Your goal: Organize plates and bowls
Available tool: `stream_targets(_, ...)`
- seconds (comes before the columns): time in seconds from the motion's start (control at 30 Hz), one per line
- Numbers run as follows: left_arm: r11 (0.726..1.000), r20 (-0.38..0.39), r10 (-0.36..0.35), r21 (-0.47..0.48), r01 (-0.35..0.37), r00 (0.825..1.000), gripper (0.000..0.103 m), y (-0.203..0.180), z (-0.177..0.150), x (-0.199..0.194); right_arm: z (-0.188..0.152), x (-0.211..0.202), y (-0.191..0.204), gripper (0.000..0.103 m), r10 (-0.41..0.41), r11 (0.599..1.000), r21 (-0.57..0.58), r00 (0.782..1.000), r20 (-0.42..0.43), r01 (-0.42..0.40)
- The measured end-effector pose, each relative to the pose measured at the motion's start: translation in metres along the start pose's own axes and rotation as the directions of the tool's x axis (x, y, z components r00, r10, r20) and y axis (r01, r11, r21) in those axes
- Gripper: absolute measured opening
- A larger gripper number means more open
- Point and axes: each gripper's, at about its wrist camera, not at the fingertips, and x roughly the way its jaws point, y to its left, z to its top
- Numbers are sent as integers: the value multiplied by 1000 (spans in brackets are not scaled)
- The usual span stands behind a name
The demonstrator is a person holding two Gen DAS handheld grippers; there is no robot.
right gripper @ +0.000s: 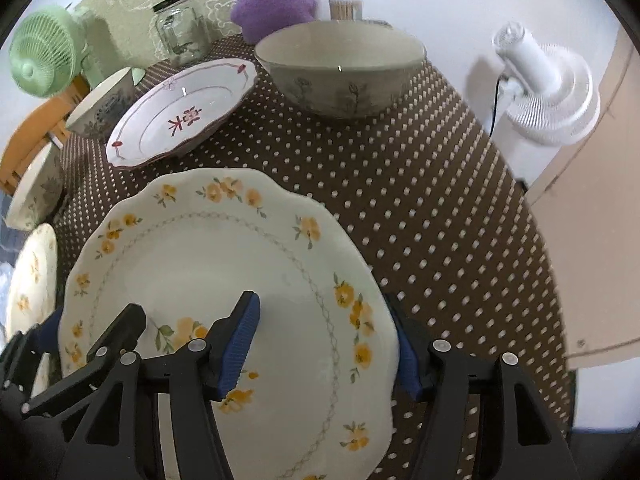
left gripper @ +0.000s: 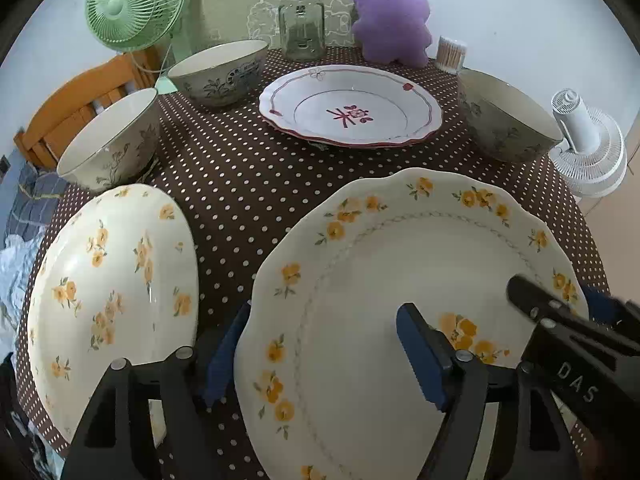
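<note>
A large scalloped plate with yellow flowers [left gripper: 380, 264] [right gripper: 208, 264] lies on the dotted brown tablecloth [left gripper: 240, 168]. My left gripper [left gripper: 322, 354] is open astride its left rim, one blue pad outside the rim and one over the plate. My right gripper [right gripper: 322, 346] is open astride the right rim in the same way. A second yellow-flowered dish [left gripper: 112, 280] lies to the left. A red-patterned plate [left gripper: 352, 108] sits further back. Three grey floral bowls stand around it: back left [left gripper: 218, 72], left [left gripper: 112, 144] and right [left gripper: 508, 120] [right gripper: 340, 68].
Along the back stand a green fan [left gripper: 132, 4], a glass jar [left gripper: 302, 24], a purple plush toy [left gripper: 392, 20] and a toothpick holder [left gripper: 450, 52]. A white fan [left gripper: 588, 148] stands off the table's right edge, and a wooden chair [left gripper: 72, 108] off its left.
</note>
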Motion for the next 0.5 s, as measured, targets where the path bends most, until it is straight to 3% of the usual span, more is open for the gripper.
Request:
stream_targets(0.13, 1000, 14, 21, 4, -21, 1000, 88, 2, -3, -9, 2, -12, 1, 81, -30, 999, -23, 998, 59, 31)
stream_targets(0.5, 1000, 98, 9, -2, -9, 995, 95, 15, -4, -57, 1, -49, 13, 82, 74, 997, -35, 993, 97, -71)
